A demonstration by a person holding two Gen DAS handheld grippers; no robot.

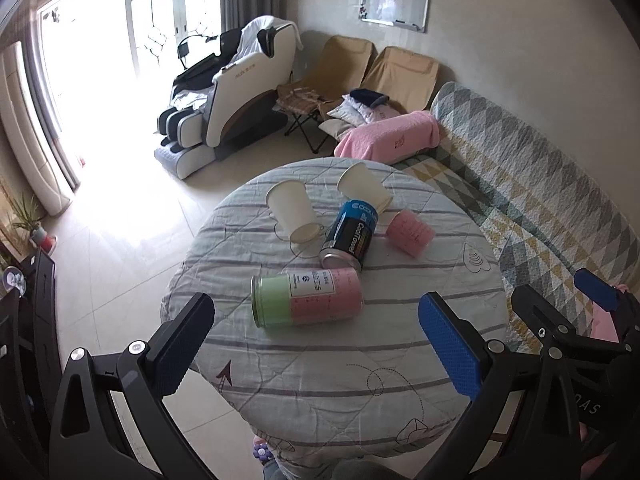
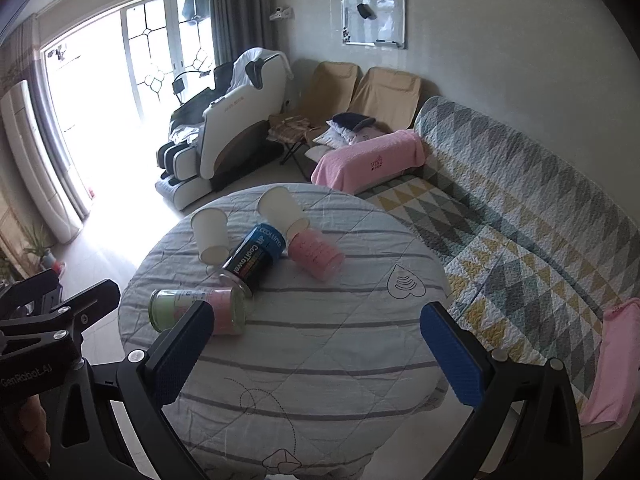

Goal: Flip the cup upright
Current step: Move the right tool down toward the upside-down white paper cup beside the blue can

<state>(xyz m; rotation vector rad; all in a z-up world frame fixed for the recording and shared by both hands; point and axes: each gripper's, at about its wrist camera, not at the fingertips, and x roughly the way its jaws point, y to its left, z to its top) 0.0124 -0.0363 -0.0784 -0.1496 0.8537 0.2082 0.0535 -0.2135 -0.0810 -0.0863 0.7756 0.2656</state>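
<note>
Several containers lie on their sides on a round table (image 1: 340, 360) with a striped cloth. A white paper cup (image 1: 291, 212) lies at the far left, a second white paper cup (image 1: 363, 186) behind it. A blue and black can (image 1: 352, 236) lies in the middle, a pink cup (image 1: 410, 233) to its right, a pink and green can (image 1: 306, 298) nearest. My left gripper (image 1: 316, 344) is open above the near table, empty. My right gripper (image 2: 316, 348) is open, empty, right of the pink and green can (image 2: 196, 310).
A sofa (image 1: 540, 200) with a patterned quilt runs along the right side of the table. A massage chair (image 1: 228, 96) and two folding chairs (image 1: 360, 76) stand beyond. The right gripper's body shows in the left wrist view (image 1: 580, 320).
</note>
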